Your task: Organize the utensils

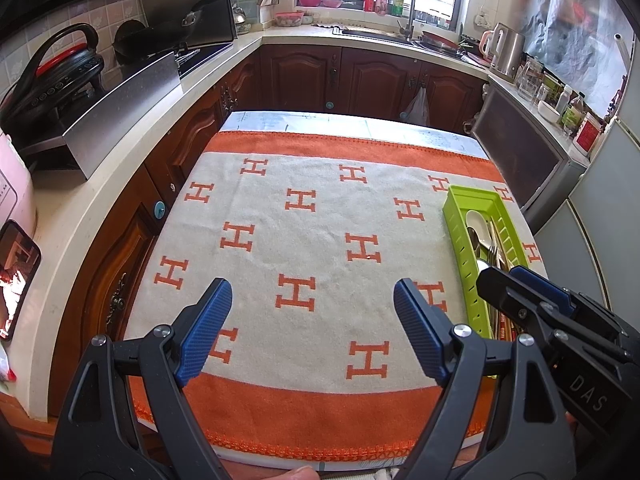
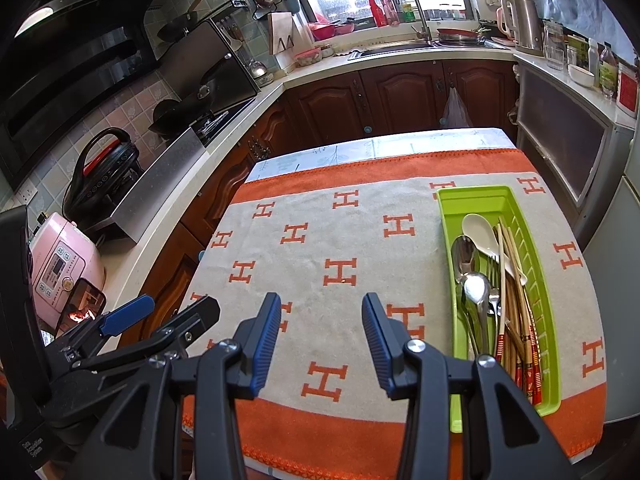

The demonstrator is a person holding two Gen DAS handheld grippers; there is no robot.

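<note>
A green utensil tray (image 2: 476,196) lies on the right side of the orange and grey cloth (image 2: 340,240). It holds a white spoon (image 2: 480,232), metal spoons (image 2: 476,292), a fork (image 2: 494,276) and several chopsticks (image 2: 516,304). The tray also shows in the left wrist view (image 1: 460,216). My right gripper (image 2: 322,312) is open and empty above the cloth, left of the tray. My left gripper (image 1: 312,296) is open and empty above the cloth's near part. The right gripper shows at the right of the left wrist view (image 1: 516,280), over the tray's near end.
The table stands in a kitchen with counters (image 1: 224,64) to the left, back and right. A pink rice cooker (image 2: 64,264), a phone (image 2: 82,304) and a stove (image 2: 224,116) are on the left counter. A sink (image 2: 400,46) is at the back.
</note>
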